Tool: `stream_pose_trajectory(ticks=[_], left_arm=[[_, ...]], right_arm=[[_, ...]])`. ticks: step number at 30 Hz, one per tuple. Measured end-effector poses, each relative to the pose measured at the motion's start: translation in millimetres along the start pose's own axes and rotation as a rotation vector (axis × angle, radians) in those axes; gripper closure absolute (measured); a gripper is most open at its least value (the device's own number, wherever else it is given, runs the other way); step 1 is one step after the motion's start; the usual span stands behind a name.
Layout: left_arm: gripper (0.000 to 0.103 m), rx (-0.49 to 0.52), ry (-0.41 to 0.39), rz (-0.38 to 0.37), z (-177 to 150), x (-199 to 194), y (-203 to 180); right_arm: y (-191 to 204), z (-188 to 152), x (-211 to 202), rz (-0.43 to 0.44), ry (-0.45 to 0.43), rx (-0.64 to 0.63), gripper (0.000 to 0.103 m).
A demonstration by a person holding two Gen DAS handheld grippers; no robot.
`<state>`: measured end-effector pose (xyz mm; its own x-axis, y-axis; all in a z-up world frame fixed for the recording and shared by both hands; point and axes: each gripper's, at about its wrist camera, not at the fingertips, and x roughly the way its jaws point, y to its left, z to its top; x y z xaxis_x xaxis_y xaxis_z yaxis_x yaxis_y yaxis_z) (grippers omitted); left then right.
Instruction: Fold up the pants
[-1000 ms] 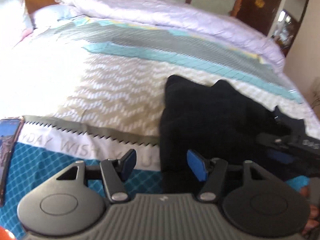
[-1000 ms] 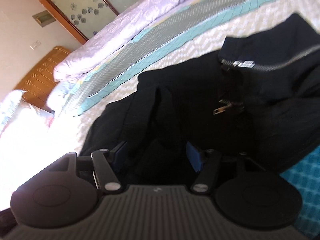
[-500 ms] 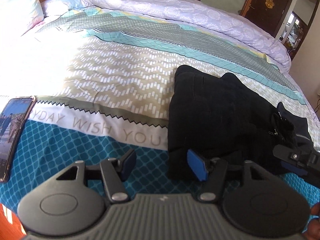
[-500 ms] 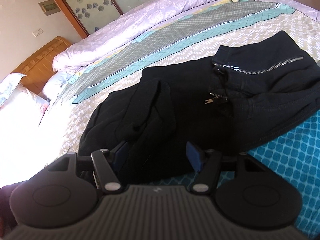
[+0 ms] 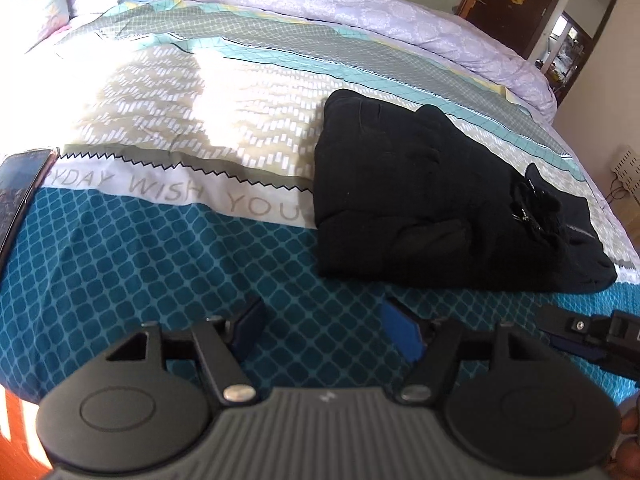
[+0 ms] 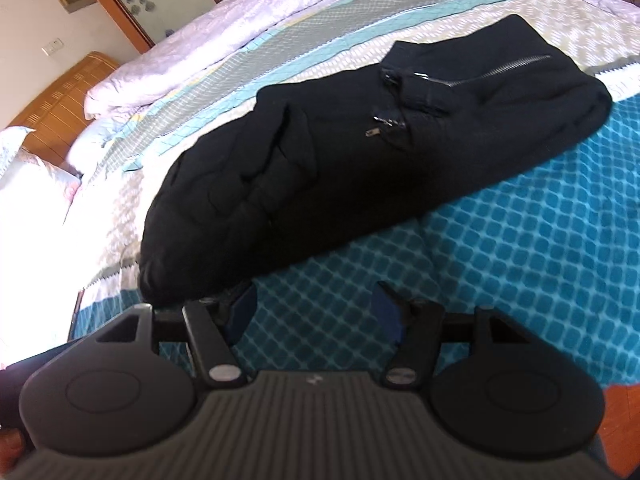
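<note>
Two empty gripper heads (jaws apart), folded black pants (image 5: 432, 204) on bedspread (image 5: 160, 248)

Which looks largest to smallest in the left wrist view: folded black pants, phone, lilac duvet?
1. Lilac duvet, spanning the far side of the bed, though distant.
2. Folded black pants.
3. Phone, cut off by the frame edge, so its full size is unsure.
</note>
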<state>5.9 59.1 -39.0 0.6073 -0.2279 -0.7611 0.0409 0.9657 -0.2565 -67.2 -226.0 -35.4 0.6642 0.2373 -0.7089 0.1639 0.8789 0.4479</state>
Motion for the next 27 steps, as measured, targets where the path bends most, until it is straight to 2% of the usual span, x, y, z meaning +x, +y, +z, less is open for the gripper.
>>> stream_pose_trajectory(ticks=[5,8,10,18,23,27], left_arm=[[0.037,-0.058,-0.010,-0.048,4,-6,10],[0.035,-0.074,-0.062,-0.070,11,-15,13],[0.029,-0.086,-0.094,-0.079,17,-20,15],[0.029,-0.124,-0.127,-0.085,49,-9,20],[0.027,-0.134,-0.112,-0.095,62,12,18],[0.027,-0.166,-0.084,-0.120,64,32,20]], right_arm=[[6,3,-2,0.009,-0.031,-0.015,0.037],[11,13,0,0.020,-0.056,-0.036,0.037],[13,25,5,0.028,-0.075,-0.031,0.037],[27,86,37,0.077,-0.150,-0.005,0.037],[27,116,86,0.068,-0.102,0.061,0.032],[21,123,130,0.076,0.001,0.143,0.031]])
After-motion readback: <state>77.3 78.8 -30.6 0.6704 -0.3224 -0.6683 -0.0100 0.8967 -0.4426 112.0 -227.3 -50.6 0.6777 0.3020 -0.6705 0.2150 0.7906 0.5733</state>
